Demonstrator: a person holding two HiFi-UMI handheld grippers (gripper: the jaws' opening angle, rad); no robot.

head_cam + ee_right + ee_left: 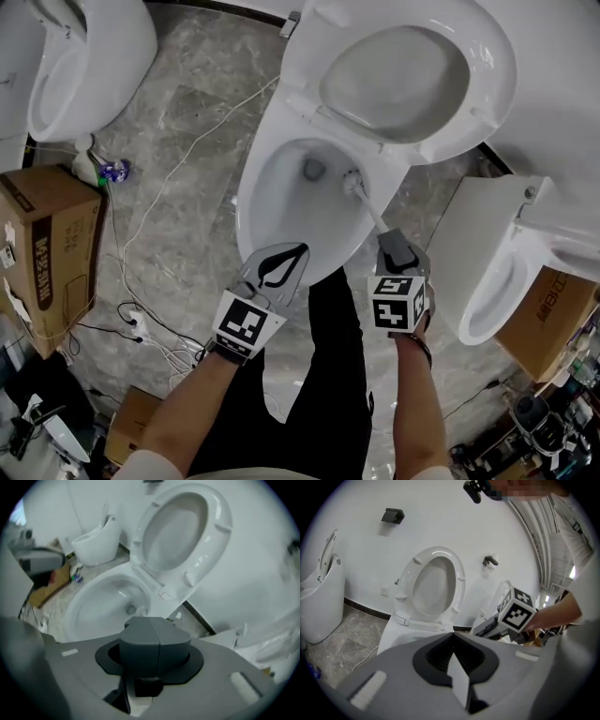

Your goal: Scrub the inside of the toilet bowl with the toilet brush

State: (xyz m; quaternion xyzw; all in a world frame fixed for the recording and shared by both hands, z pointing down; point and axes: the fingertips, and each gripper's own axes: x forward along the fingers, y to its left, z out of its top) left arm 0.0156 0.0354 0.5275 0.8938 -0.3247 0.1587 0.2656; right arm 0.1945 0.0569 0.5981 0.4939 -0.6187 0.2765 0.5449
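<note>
The white toilet bowl (255, 192) stands open, its seat and lid (398, 75) raised against the wall. The toilet brush (354, 182) has its white head down inside the bowl beside the drain hole, and its handle slants up to my right gripper (397, 247), which is shut on it over the bowl's front right rim. In the right gripper view the jaws (152, 620) meet and hide the handle; the bowl (93, 606) lies beyond. My left gripper (282, 266) hovers over the front rim, shut and holding nothing (452, 637).
A second toilet (89, 56) stands at the far left, a third (497, 272) close on the right. Cardboard boxes (47, 244) (548, 319) flank them. A white cable (178, 159) and a small bottle (98, 169) lie on the grey floor. The person's dark trouser legs (328, 375) stand before the bowl.
</note>
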